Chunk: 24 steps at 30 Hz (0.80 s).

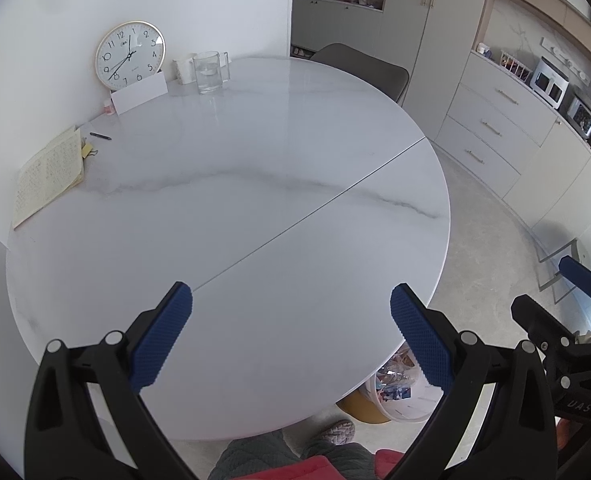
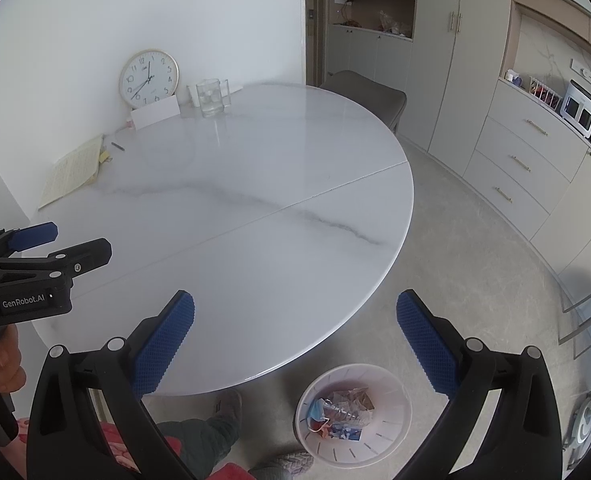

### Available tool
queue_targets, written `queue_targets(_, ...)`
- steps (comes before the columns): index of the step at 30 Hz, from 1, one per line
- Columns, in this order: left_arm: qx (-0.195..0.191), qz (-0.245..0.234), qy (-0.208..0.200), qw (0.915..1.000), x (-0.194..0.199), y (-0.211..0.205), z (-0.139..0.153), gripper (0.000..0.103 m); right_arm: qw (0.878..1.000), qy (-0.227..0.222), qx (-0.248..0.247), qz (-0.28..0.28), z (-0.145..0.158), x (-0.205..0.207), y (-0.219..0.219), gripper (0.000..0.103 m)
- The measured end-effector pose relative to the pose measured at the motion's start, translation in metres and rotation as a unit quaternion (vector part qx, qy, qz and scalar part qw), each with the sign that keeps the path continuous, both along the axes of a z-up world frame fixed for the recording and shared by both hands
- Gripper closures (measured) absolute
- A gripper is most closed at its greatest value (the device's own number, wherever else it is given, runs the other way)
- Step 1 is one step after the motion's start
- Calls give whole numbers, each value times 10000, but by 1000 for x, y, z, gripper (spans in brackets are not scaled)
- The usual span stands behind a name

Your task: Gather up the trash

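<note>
Both jaws are spread wide and grasp nothing: the left gripper hovers over the near edge of the round white marble tabletop, and the right gripper hovers past that edge. A white trash bin stands on the floor just beside the tabletop's near edge, with crumpled wrappers and a blue mask inside. At the far edge stand a clock, a glass pitcher and an open notebook.

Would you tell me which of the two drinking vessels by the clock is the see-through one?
The glass mug, the nearer one with a handle on its right, is see-through. The white cup behind it, closer to the clock, is opaque.
</note>
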<state>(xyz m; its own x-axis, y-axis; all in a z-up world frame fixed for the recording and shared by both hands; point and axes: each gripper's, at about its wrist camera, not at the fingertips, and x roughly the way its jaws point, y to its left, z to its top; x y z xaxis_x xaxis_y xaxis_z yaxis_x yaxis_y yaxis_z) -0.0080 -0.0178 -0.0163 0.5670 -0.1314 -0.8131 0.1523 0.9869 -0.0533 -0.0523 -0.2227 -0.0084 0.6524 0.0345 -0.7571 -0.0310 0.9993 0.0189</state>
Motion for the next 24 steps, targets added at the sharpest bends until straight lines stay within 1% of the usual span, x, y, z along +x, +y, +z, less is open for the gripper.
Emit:
queue_targets(5, 25, 28, 30, 10000, 3, 1, -4, 8, 10000, 22, 13, 57, -2, 0, 2, 2)
queue_targets(12, 206, 59, -164, 9996, 1, -2, -2, 8, 9999, 48, 29, 95, -3, 1, 2, 2)
queue_targets(17, 142, 97, 47, 9998, 5, 0, -6, 8, 9999, 64, 14, 89, -3, 2, 3, 3)
queue_targets(24, 174, 119, 113, 9997, 7, 2, -10, 8, 9999, 94, -4, 109, -3, 4, 5, 3)
